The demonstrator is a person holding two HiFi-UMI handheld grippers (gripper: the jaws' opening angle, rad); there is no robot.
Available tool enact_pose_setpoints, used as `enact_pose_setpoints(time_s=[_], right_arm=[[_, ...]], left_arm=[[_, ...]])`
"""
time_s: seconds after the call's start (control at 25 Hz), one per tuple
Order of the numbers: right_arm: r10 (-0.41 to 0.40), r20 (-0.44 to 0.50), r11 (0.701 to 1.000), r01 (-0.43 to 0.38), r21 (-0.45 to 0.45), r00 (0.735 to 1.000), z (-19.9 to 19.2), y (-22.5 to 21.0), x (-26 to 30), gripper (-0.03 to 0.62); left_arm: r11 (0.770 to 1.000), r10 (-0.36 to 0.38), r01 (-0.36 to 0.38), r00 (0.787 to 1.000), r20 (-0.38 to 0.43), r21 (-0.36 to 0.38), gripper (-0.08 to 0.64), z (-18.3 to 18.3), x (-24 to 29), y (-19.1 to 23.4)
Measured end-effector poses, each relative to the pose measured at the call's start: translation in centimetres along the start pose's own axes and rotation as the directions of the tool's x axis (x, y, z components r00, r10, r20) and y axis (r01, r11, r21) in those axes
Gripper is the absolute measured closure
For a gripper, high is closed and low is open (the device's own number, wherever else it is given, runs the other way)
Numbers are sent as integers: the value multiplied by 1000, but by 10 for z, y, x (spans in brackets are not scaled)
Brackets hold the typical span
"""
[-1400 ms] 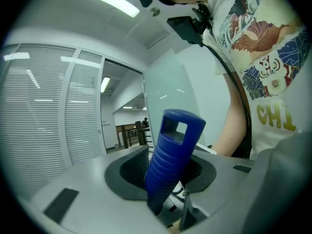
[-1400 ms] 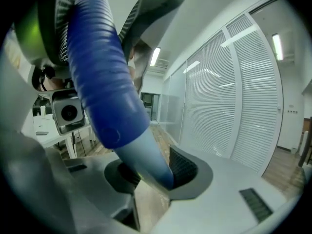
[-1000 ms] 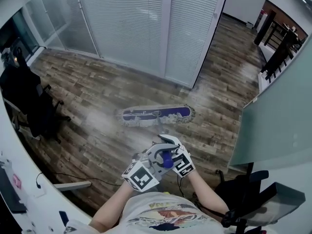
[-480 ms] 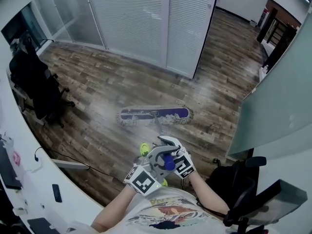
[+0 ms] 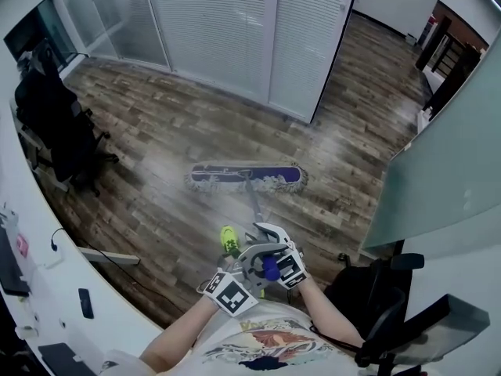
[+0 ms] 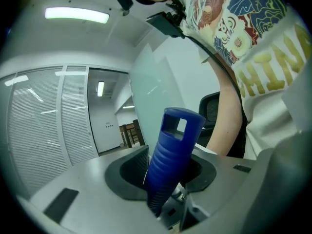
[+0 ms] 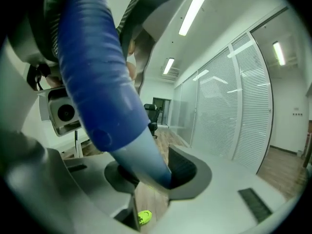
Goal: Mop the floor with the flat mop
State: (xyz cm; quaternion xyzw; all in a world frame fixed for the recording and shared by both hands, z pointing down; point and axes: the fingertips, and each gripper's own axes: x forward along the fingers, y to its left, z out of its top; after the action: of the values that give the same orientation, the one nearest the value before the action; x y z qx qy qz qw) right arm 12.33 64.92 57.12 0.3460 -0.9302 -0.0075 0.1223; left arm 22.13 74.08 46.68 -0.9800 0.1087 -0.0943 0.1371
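The flat mop head (image 5: pixel 246 177), blue on top with a white fringe, lies flat on the wood floor (image 5: pixel 156 139) ahead of me. Its pale pole (image 5: pixel 254 204) slants back to my hands. In the left gripper view, my left gripper (image 6: pixel 168 175) is shut on the ribbed blue grip (image 6: pixel 171 155) near its end with the hang hole. In the right gripper view, my right gripper (image 7: pixel 153 175) is shut lower, where the blue grip (image 7: pixel 97 82) meets the pale pole (image 7: pixel 148 162). In the head view both grippers, left (image 5: pixel 258 265) and right (image 5: pixel 268 240), sit close together in front of my chest.
A green shoe (image 5: pixel 228 240) (image 7: pixel 143 217) stands on the floor just behind the mop head. A black office chair (image 5: pixel 55 124) is at the left by a white desk (image 5: pixel 47 288). Blinds on glass walls (image 5: pixel 235 30) close the far side. Another chair (image 5: pixel 383 296) and a frosted panel (image 5: pixel 438 171) stand at the right.
Both grippers have dropped lower in the head view with the handle, and more of the pole shows between them and the mop head. The green shoe has come into view.
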Motion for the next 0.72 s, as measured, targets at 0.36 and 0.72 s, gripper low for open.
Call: enact_pose_setpoints(time_s=[0.36,0.72], right_arm=[[59,4,998,-59,8,998,11,-54,76,465],[63,-7,998,-63,6,998,33,-141,201,457]], left_arm=[[1000,18,-18,1000,17,-21,413,-26,1,92],[999,16,-15,1000,25,-29,411,-69,-6,241]])
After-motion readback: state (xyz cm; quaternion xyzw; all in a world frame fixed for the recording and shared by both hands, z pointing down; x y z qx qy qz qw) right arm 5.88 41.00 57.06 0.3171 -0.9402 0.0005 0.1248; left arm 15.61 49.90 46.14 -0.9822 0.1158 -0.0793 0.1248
